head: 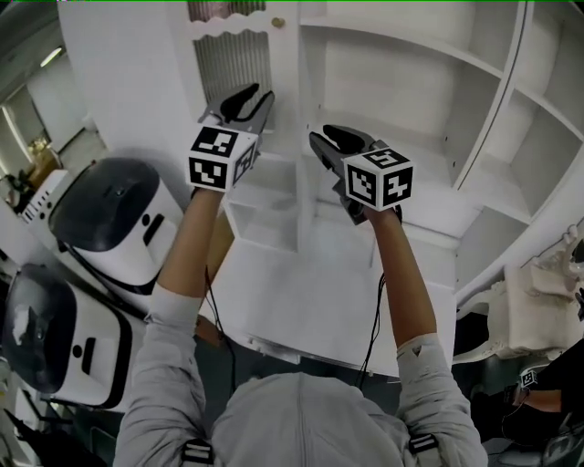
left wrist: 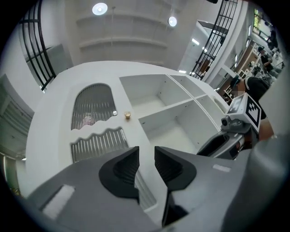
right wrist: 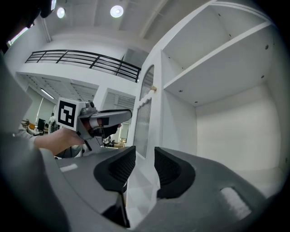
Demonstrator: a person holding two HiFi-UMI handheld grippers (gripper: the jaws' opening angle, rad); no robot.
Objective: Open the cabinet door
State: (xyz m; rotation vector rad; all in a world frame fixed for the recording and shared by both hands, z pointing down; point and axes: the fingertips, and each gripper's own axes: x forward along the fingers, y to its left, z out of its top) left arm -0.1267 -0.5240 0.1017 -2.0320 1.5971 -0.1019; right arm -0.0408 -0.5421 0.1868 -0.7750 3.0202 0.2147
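Note:
The white cabinet door [head: 235,57] has ribbed glass panels and a small brass knob [head: 277,22] at its right edge. In the left gripper view the door [left wrist: 93,108] faces me and looks flush with the cabinet front, its knob [left wrist: 128,116] above my jaws. My left gripper [head: 251,98] is open and empty, short of the door's lower panel. My right gripper [head: 330,139] is open beside it, before the open shelves. From the right gripper view the door [right wrist: 146,113] shows nearly edge-on, beyond the gap of the open right gripper [right wrist: 145,158].
Open white shelves [head: 411,82] fill the cabinet right of the door. A white tabletop [head: 310,292] lies below my arms. Two white-and-black appliances [head: 119,219] [head: 55,337] stand at the left. Another person [head: 547,392] is at the lower right.

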